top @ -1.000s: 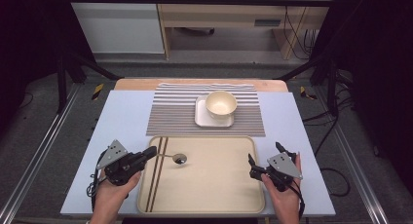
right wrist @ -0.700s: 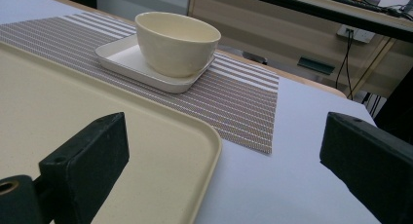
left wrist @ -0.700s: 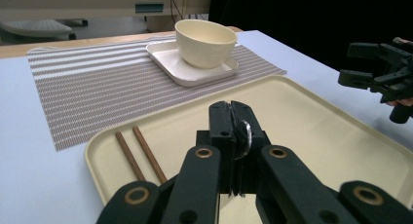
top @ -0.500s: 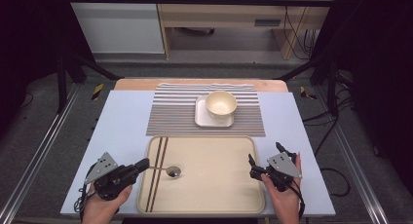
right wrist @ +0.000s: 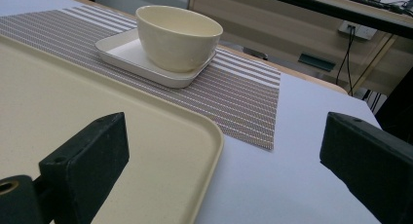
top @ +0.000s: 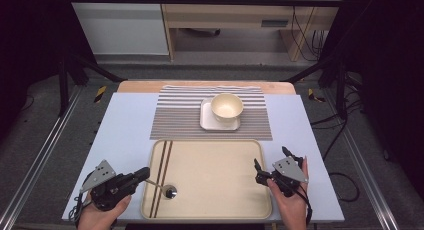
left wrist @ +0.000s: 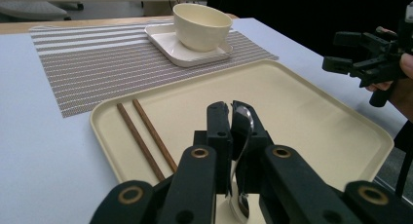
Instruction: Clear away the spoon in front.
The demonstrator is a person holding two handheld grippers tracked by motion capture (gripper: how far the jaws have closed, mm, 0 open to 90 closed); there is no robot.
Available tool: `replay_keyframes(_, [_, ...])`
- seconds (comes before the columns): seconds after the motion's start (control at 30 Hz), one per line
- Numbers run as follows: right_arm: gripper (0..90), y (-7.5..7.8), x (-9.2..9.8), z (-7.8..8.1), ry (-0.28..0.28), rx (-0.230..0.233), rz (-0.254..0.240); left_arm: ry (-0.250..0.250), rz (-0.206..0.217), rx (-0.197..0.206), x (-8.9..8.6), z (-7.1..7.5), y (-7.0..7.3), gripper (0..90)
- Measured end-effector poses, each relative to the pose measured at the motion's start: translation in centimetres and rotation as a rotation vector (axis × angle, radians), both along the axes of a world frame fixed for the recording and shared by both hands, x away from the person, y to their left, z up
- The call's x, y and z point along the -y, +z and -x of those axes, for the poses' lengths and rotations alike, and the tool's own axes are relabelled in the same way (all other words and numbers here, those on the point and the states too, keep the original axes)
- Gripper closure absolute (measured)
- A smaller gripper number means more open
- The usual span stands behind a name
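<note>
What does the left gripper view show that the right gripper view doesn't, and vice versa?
Left gripper view: the left gripper shut on a metal spoon, two brown chopsticks lying on the tray, and the right gripper held in a hand farther off.
Right gripper view: its own jaws wide apart with nothing between them, plus cables at a wall socket.
Both: the cream bowl on its square plate, the striped placemat, the tray.

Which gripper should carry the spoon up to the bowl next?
Left. The left gripper is already shut on the spoon over the tray; the right gripper is open, holding nothing.
</note>
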State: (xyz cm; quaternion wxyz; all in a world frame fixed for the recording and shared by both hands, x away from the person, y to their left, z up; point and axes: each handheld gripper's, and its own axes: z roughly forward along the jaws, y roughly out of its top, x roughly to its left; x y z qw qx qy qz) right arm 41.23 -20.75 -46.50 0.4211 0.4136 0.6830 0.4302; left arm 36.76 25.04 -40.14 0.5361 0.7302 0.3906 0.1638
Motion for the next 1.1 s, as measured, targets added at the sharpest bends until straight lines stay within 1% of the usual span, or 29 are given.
replay_keyframes(0.07, [4.1, 0.0, -0.1, 0.0, 0.003, 0.0, 0.006, 0.001, -0.023, 0.002, 0.4, -0.8, 0.1, 83.0])
replay_keyframes(0.13, [4.1, 0.0, -0.1, 0.0, 0.005, 0.002, 0.01, 0.003, -0.034, -0.001, 0.8, -1.7, 0.0, 80.4])
replay_keyframes(0.23, [4.0, 0.1, -0.1, 0.1, 0.007, 0.002, 0.009, 0.021, -0.052, -0.014, 1.2, -3.3, -0.3, 76.1])
replay_keyframes(0.3, [4.1, 0.1, -0.1, 0.1, 0.007, 0.001, 0.008, 0.03, -0.067, -0.03, 1.5, -4.5, -0.7, 74.2])
replay_keyframes(0.4, [4.0, 0.1, 0.0, 0.1, 0.008, 0.001, 0.006, 0.036, -0.086, -0.041, 1.9, -5.6, -1.0, 72.5])
replay_keyframes(0.43, [4.1, 0.1, 0.0, 0.1, 0.008, 0.003, 0.007, 0.037, -0.098, -0.042, 2.1, -6.0, -1.0, 71.8])
replay_keyframes(0.57, [4.1, 0.1, -0.1, 0.1, 0.009, -0.001, 0.003, 0.039, -0.111, -0.049, 2.8, -6.9, -1.0, 70.6])
replay_keyframes(0.7, [4.1, 0.1, -0.2, 0.1, 0.017, 0.001, 0.012, 0.035, -0.135, -0.062, 3.5, -8.3, -1.3, 70.3])
replay_keyframes(0.87, [4.1, 0.2, -0.2, 0.1, 0.021, -0.002, 0.011, 0.035, -0.168, -0.095, 4.0, -10.2, -2.2, 69.7])
replay_keyframes(0.97, [4.0, 0.2, -0.2, 0.1, 0.023, -0.002, 0.012, 0.031, -0.19, -0.104, 4.4, -11.0, -2.6, 69.8])
replay_keyframes(1.1, [4.1, 0.2, -0.2, 0.1, 0.026, -0.005, 0.012, 0.021, -0.21, -0.115, 5.0, -11.6, -3.2, 70.5])
